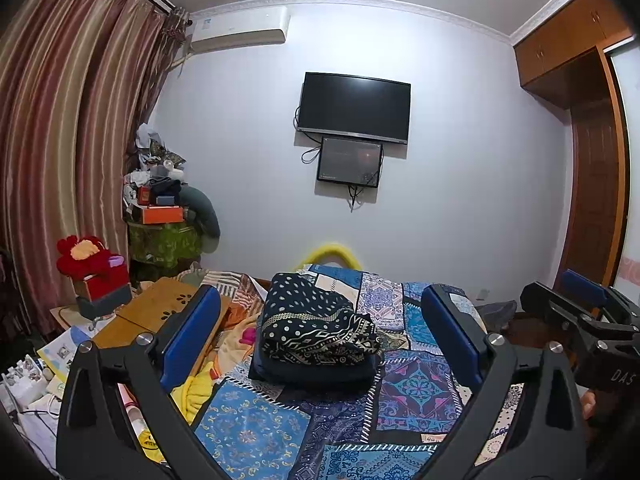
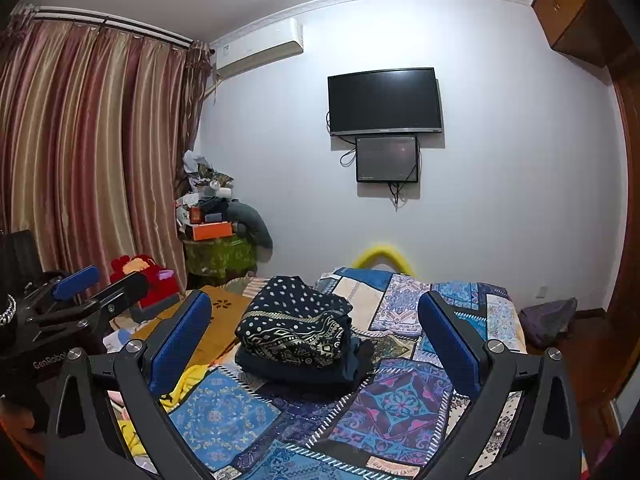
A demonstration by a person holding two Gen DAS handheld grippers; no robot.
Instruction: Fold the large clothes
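Navy dotted-and-zigzag print garment [image 1: 316, 326] sits folded atop a dark stack on blue patchwork bedspread [image 1: 248, 436]. Left gripper [image 1: 320, 344] and right gripper [image 2: 316, 344] both gape wide, empty. Fold looks finished; next likely fetching another garment.

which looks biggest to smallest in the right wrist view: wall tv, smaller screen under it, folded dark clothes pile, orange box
1. Folded dark clothes pile, though it sits nearest the camera, which inflates it.
2. Wall TV, close in apparent size to the pile, so that order is unsure.
3. Smaller screen below the TV.
4. Orange box, clearly smallest.
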